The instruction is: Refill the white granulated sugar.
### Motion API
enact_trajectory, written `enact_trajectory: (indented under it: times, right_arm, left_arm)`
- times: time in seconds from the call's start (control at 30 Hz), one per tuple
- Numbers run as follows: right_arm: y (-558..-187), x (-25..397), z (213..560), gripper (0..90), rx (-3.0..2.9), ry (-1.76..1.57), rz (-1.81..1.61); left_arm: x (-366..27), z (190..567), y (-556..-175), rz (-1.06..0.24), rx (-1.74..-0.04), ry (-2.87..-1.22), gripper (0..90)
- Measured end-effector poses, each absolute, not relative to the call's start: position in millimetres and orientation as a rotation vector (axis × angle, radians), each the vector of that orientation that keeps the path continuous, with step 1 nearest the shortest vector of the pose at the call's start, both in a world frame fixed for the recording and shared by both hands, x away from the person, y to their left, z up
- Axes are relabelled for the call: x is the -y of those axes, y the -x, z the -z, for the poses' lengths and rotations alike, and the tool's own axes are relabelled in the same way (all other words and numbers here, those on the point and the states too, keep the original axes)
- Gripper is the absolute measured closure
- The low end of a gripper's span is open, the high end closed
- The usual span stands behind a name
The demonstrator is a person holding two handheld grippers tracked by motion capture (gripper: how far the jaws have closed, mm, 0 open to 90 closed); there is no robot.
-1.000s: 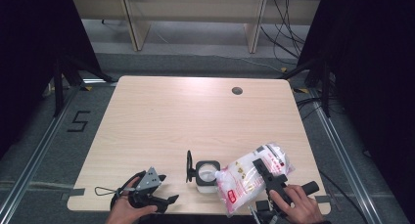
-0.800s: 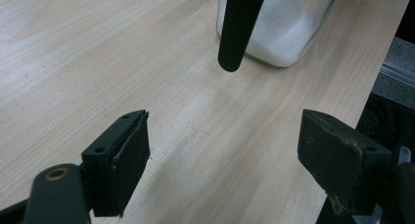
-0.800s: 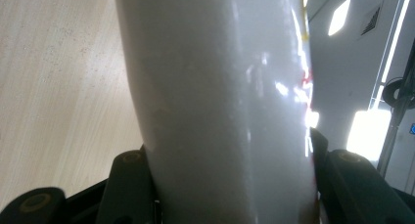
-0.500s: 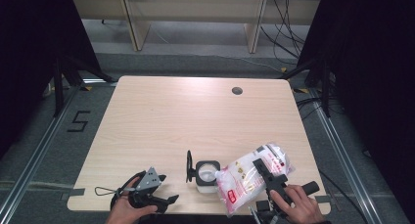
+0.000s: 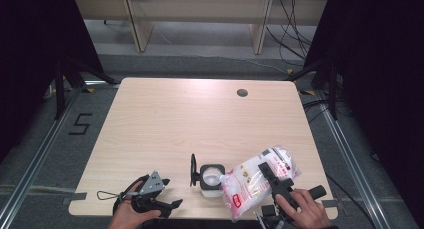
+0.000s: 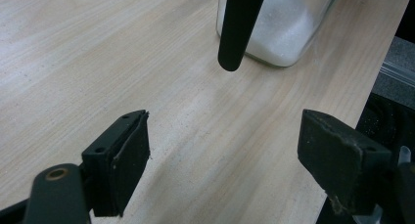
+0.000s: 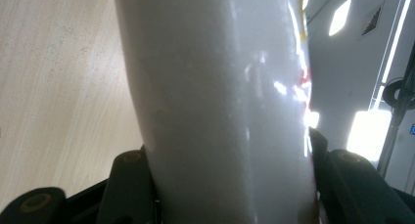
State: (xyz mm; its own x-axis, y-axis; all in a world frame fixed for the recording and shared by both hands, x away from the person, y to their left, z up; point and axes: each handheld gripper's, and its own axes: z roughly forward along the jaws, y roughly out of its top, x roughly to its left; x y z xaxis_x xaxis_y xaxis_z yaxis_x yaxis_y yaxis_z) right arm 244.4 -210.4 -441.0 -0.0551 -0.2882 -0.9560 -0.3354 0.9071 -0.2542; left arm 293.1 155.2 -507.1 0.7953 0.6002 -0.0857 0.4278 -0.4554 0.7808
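Tipping bag (image 5: 255, 181) of white grains, over jar (image 5: 210, 176), part-filled

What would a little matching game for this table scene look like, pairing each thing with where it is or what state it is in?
Things:
1. clear plastic bag of white powder
2. square glass jar with black hinged lid
3. left gripper
4. round dark hole in the wooden tabletop

States or places:
A. far side of the table, to the right
B. jaws wide apart over bare wood, holding nothing
C. clamped between the right gripper's jaws, tilted toward the jar
D. standing open near the front edge, white powder inside

Pairs: 1-C, 2-D, 3-B, 4-A
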Motion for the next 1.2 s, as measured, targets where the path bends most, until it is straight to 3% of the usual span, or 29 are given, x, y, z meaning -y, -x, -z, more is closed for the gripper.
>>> enact_trajectory:
  times: [1.2]
  right_arm:
    - [-244.1,208.0,441.2,50.9,-1.622,0.512,-0.052]
  left_arm:
    - [-155.1,507.2,-293.0,-0.254,-0.761,-2.119,19.1]
